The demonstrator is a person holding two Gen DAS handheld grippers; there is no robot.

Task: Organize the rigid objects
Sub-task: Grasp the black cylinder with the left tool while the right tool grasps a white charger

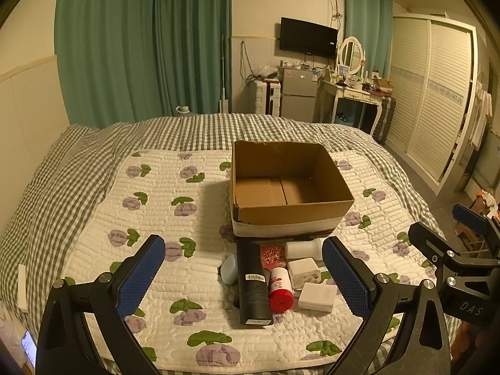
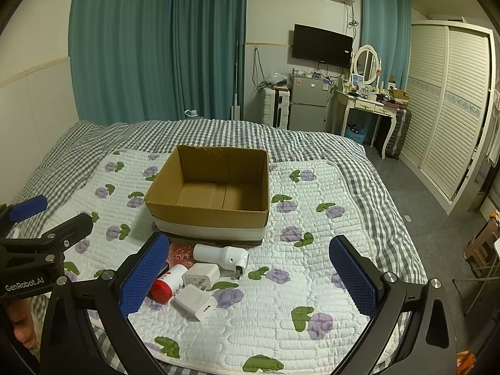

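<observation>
An empty cardboard box [image 1: 290,184] [image 2: 212,187] stands on the floral quilt. In front of it lies a cluster: a long black box [image 1: 253,284], a red-capped white bottle [image 1: 280,289] [image 2: 167,282], two white chargers [image 1: 303,272] [image 1: 317,297] [image 2: 201,275] [image 2: 195,301], a white bottle-shaped device [image 1: 303,248] [image 2: 220,254], a red patterned packet [image 1: 272,254] [image 2: 181,253] and a pale blue-grey object [image 1: 229,268]. My left gripper [image 1: 243,281] is open above the cluster. My right gripper [image 2: 250,281] is open, to the right of the cluster.
The quilt [image 2: 297,281] lies on a checked bedspread [image 1: 62,168]. Beyond the bed are green curtains, a small fridge [image 1: 298,93], a dressing table [image 1: 359,93] and a wardrobe [image 1: 437,93]. The floor drops off at the bed's right.
</observation>
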